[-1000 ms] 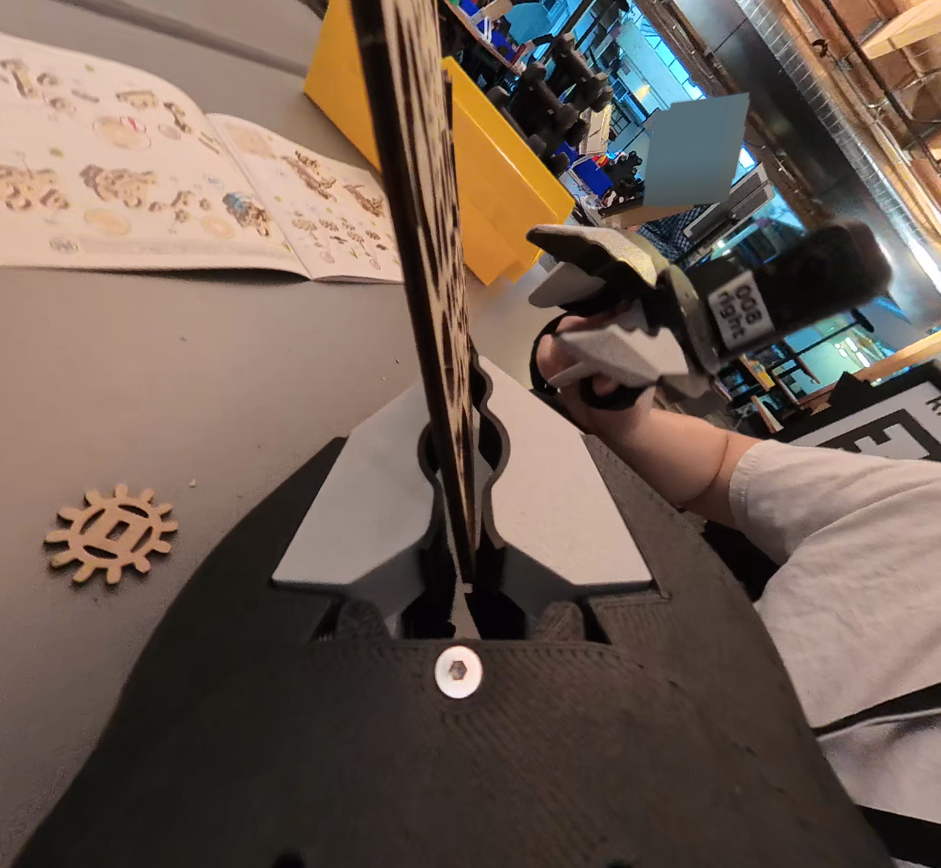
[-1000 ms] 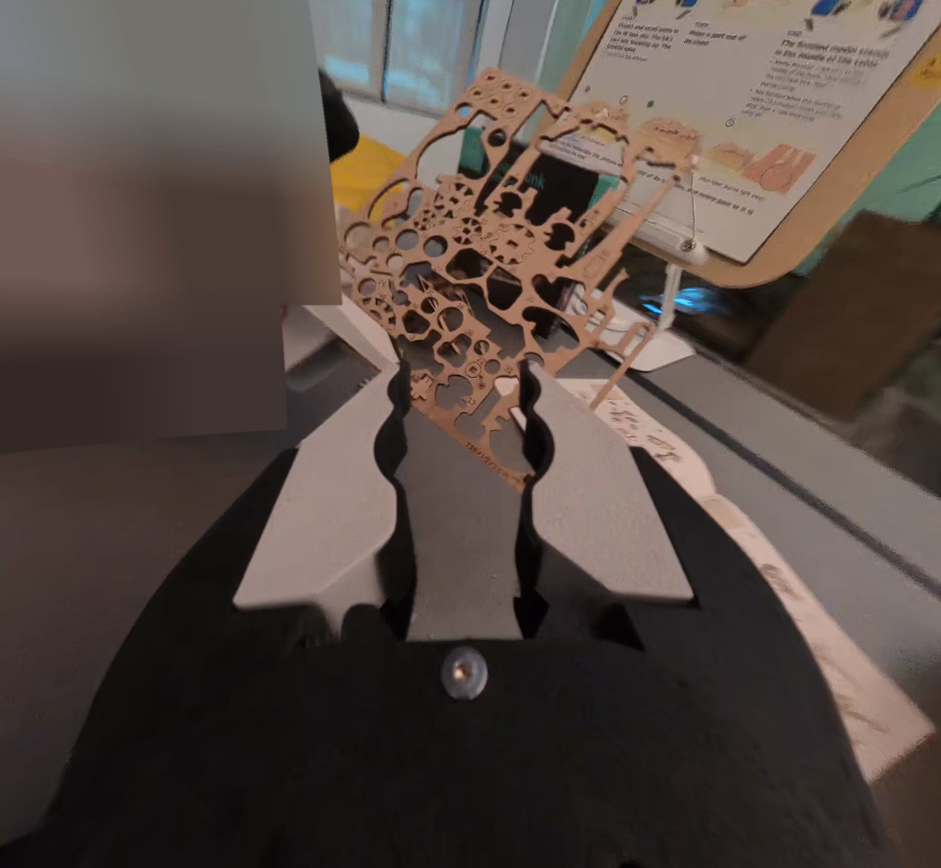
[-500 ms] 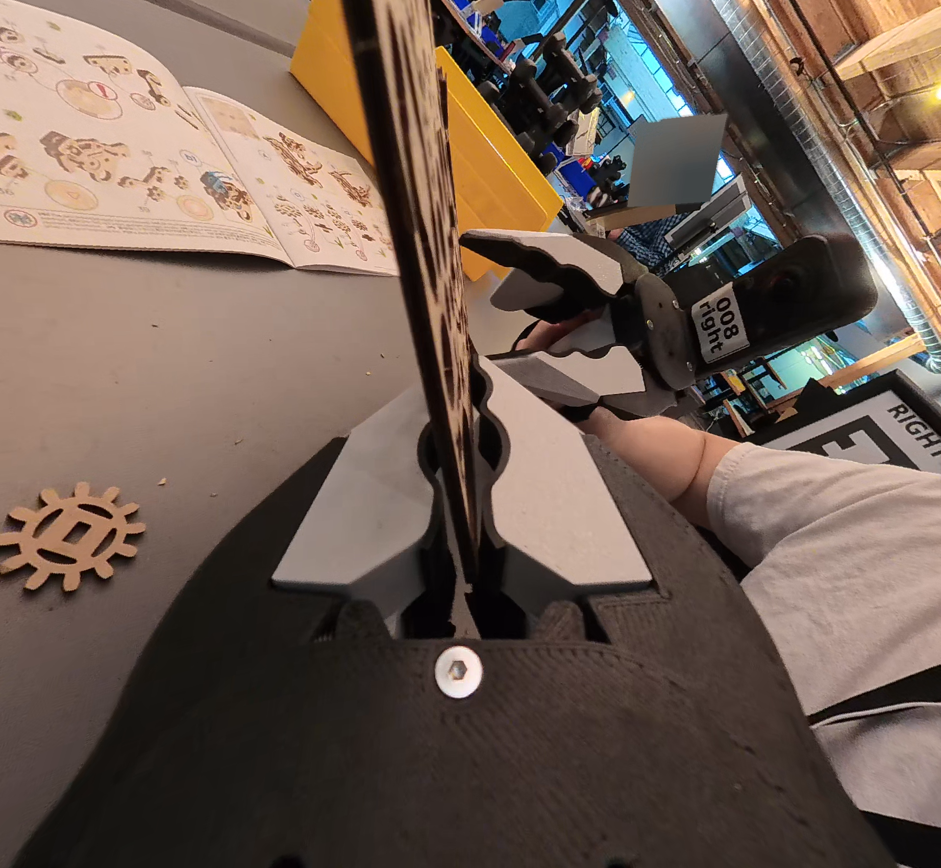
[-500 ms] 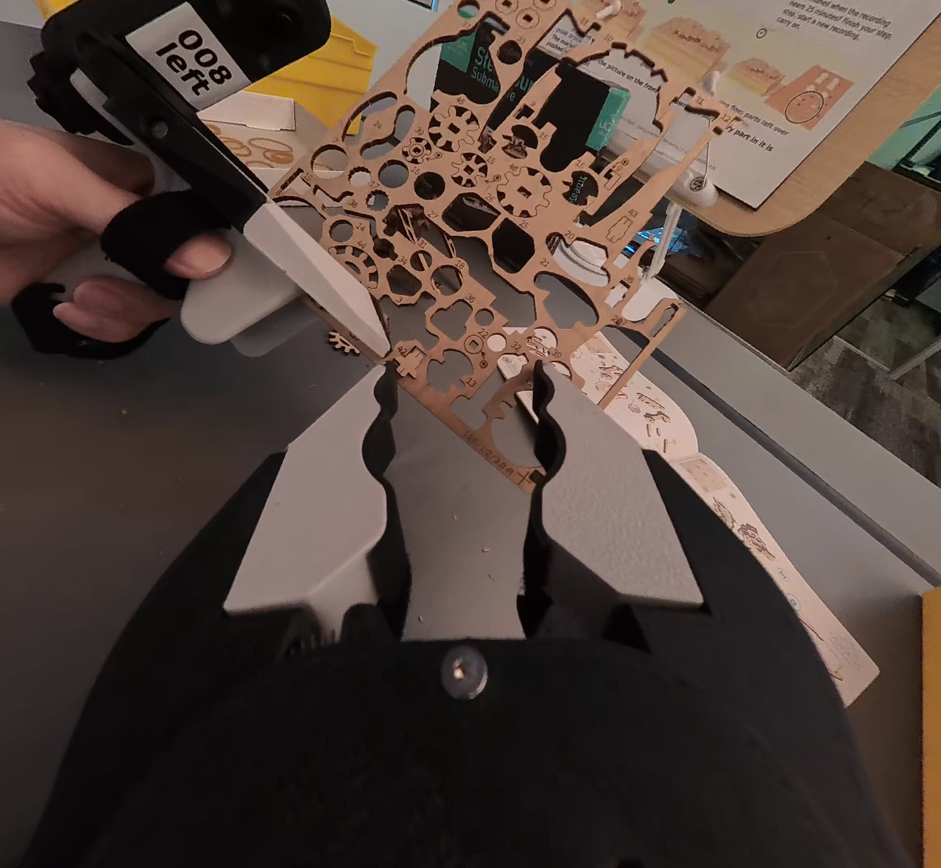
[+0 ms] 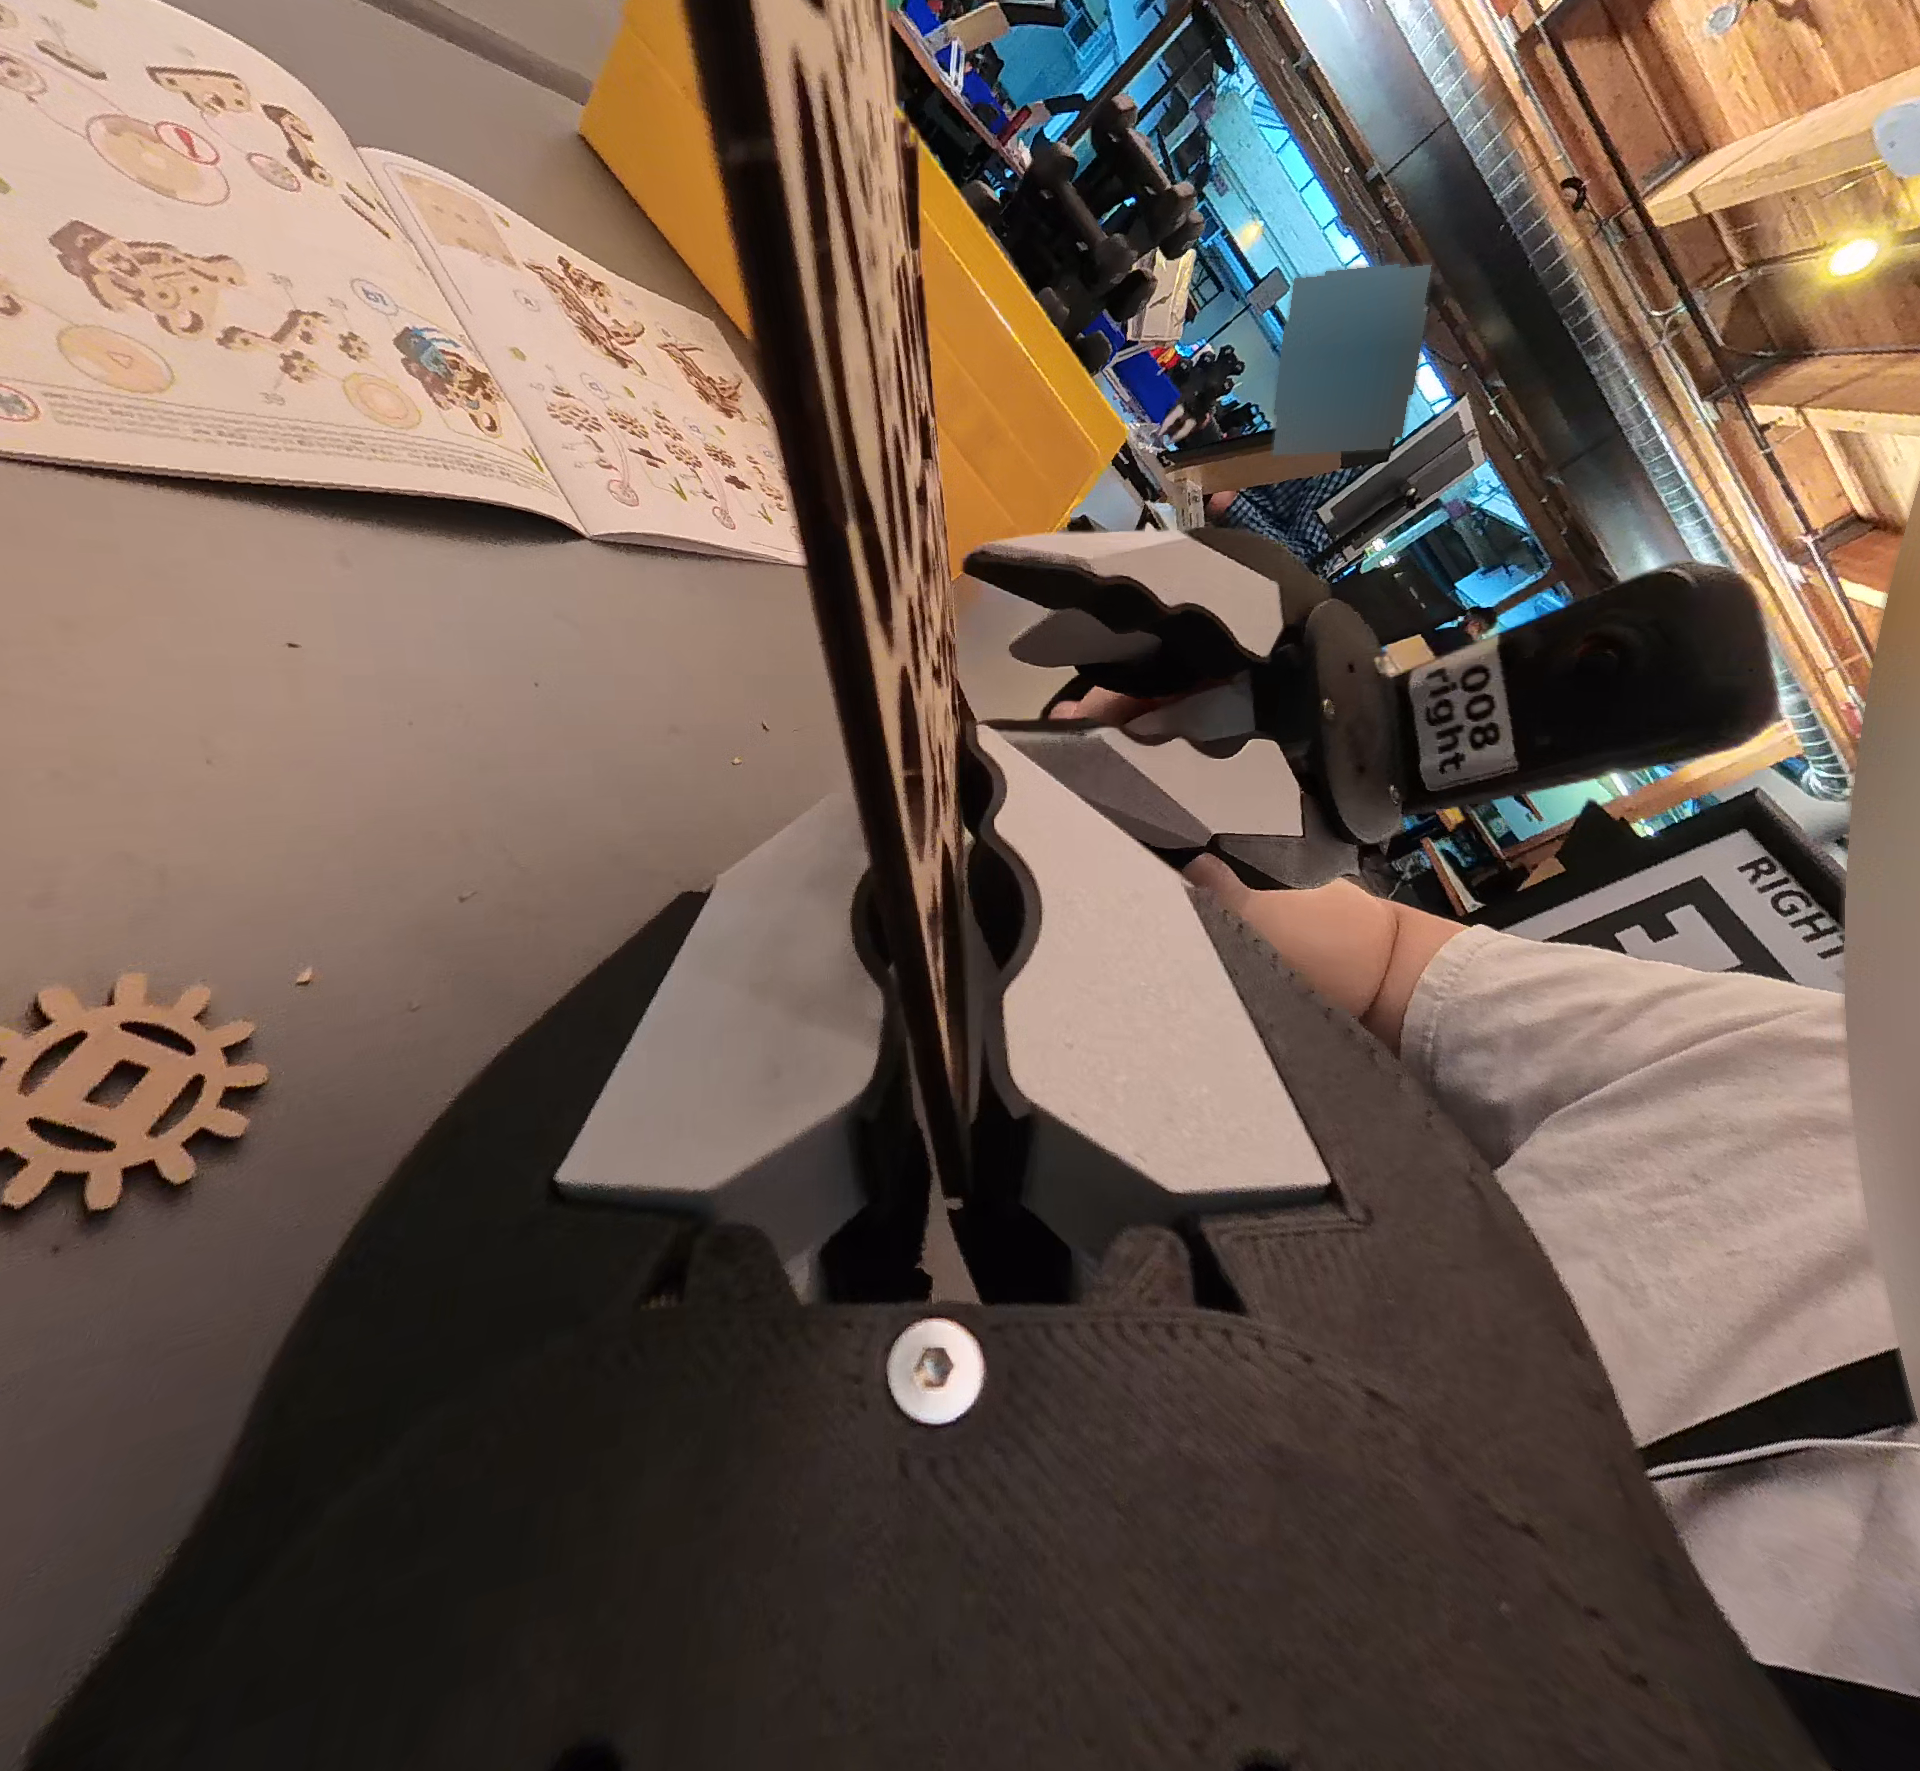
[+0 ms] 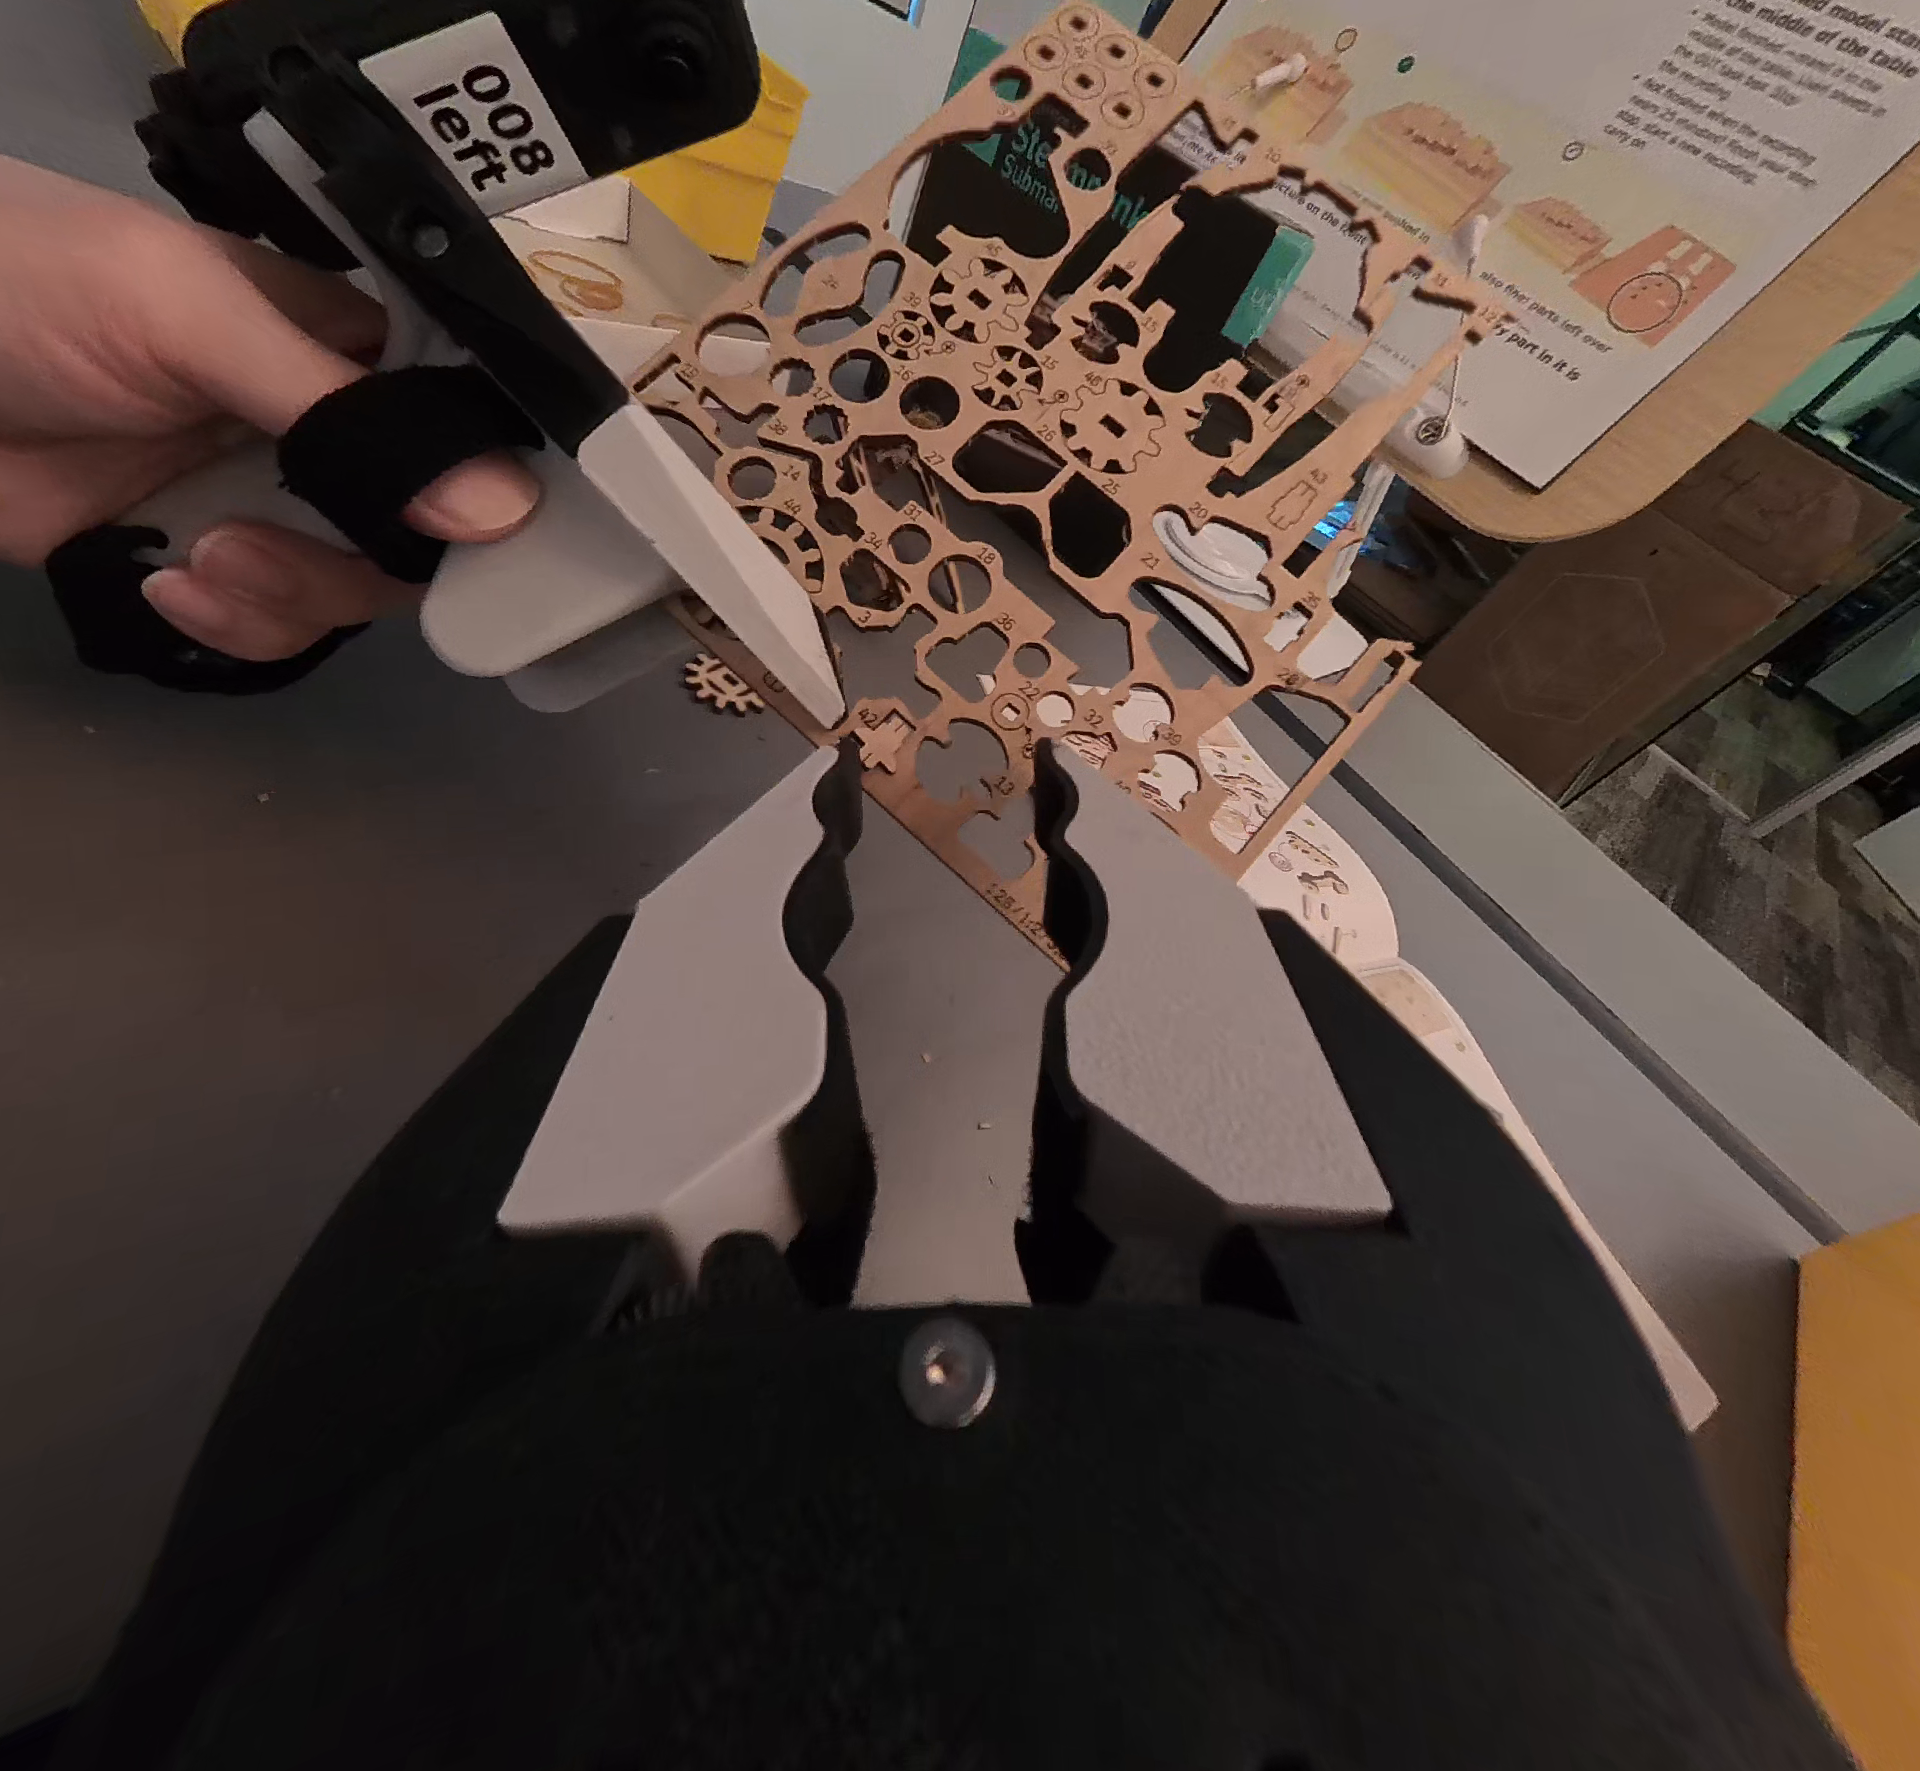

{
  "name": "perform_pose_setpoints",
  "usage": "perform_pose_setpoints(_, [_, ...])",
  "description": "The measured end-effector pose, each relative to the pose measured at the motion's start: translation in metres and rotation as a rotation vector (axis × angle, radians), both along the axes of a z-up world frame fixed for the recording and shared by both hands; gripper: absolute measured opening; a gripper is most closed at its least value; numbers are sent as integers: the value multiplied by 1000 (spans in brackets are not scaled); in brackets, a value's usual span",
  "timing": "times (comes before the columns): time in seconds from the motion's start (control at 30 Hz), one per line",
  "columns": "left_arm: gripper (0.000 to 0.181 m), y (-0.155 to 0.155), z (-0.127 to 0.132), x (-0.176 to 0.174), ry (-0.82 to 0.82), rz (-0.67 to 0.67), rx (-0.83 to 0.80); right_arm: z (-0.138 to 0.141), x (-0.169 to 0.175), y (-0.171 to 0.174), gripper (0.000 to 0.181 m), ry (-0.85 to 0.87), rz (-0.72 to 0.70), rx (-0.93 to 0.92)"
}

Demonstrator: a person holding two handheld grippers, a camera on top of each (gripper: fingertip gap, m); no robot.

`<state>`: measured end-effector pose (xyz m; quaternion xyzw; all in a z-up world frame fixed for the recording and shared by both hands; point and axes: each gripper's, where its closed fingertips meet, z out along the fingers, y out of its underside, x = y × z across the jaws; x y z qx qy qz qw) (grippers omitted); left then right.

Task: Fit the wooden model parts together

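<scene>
Thin laser-cut plywood parts sheet point(image 6: 1049, 474) held on edge above the grey table point(image 5: 395, 734)
The left gripper point(image 5: 930, 900) clamps its lower corner; the right gripper point(image 6: 940, 765), jaws apart and empty, sits just before the sheet's lower edge, facing its flat side

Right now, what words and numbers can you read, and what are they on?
I won't copy writing. What bears it:
Left sticker, on left gripper: printed.
Right sticker, on right gripper: printed.
Wooden sheet: small engraved numbers.
Booklet: too small.
Poster: printed lines.
Black-white sign: cut off.
</scene>
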<state>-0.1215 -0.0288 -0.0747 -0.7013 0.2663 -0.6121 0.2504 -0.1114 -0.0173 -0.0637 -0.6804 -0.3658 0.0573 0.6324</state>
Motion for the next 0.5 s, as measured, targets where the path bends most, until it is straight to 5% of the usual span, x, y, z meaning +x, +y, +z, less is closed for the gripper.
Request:
perform_pose_setpoints(0.07, [1,0,-8,-2,38,-4,-4,14,19,9,11,15,-124,85])
perform_pose_setpoints(0.13, [0,-4,-7,-1,-10,-23,-84,23,21,7,0,77,-86,85])
perform_pose_setpoints(0.27, [0,0,-5,-3,-21,-16,-63,6,-5,-8,23,94,111,-33])
perform_pose_setpoints(0.5, [0,-3,0,-3,-51,-40,-49,-9,-12,-14,25,5,167,-61])
